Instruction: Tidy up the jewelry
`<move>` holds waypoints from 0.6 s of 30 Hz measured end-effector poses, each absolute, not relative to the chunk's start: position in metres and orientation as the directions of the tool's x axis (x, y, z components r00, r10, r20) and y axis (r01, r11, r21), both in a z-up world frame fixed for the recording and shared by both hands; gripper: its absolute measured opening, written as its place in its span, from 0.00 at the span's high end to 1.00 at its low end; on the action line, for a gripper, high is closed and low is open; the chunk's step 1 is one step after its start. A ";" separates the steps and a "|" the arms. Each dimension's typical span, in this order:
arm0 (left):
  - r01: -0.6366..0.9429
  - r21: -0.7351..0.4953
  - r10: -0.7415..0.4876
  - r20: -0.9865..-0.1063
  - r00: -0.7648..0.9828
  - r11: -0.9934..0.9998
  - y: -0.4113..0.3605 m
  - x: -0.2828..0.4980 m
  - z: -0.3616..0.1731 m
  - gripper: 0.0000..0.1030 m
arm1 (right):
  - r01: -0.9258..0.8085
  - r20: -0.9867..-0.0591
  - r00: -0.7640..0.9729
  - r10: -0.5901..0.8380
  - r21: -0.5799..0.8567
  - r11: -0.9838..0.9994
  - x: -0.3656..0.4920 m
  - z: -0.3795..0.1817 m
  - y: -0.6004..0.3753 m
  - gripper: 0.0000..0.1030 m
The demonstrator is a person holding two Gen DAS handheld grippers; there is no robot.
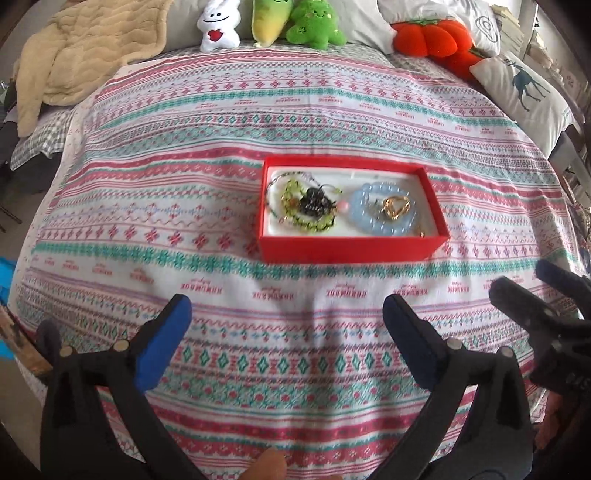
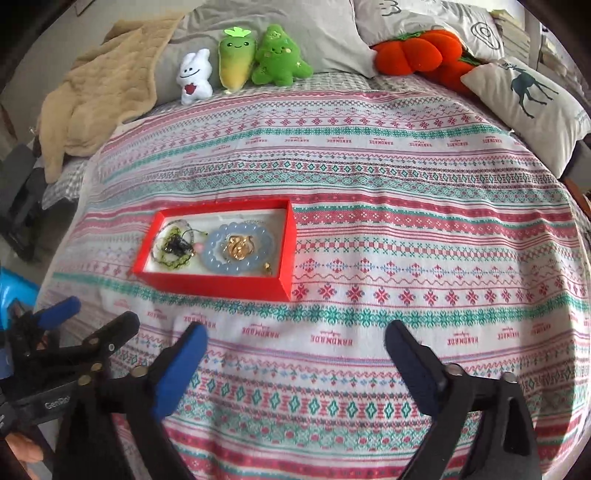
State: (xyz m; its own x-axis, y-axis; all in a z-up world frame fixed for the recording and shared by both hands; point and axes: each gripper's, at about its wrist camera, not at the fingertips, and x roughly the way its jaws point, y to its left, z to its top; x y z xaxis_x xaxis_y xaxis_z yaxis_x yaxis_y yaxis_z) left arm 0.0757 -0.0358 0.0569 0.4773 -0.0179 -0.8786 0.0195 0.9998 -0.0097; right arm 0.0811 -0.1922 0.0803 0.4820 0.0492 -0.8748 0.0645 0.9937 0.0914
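An open red box with a white lining lies on the patterned bedspread. Inside it are a light-blue bead bracelet ringed around a gold piece, a green bead bracelet and a dark tangled item. My left gripper is open and empty, short of the box's front wall. Just as wide and empty, my right gripper hovers nearer than the box and to its right.
Plush toys line the head of the bed. A beige blanket lies far left, and an orange plush and a deer pillow far right. The bed drops off at the left edge.
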 end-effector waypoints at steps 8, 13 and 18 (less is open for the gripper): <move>0.004 0.013 0.009 -0.872 0.490 1.000 -0.027 0.055 0.036 0.00 | 0.089 -0.883 0.468 0.030 0.081 0.993 0.061 0.053 -0.188 0.00; -0.005 0.033 0.032 -0.875 0.483 0.999 -0.024 0.047 0.026 0.00 | 0.082 -0.897 0.442 0.014 0.056 0.995 0.058 0.044 -0.183 0.00; 0.006 0.048 0.038 -0.862 0.505 0.999 -0.024 0.044 0.029 0.00 | 0.058 -0.897 0.441 -0.040 -0.016 0.998 0.058 0.039 -0.173 0.00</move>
State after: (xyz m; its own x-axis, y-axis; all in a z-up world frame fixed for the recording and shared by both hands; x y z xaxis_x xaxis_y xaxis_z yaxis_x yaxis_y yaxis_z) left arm 0.0436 -0.0240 0.0295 0.5050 0.0384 -0.8622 0.0062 0.9988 0.0482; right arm 0.0580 -0.1729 0.0395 0.4411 -0.0402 -0.8965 0.0581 0.9982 -0.0162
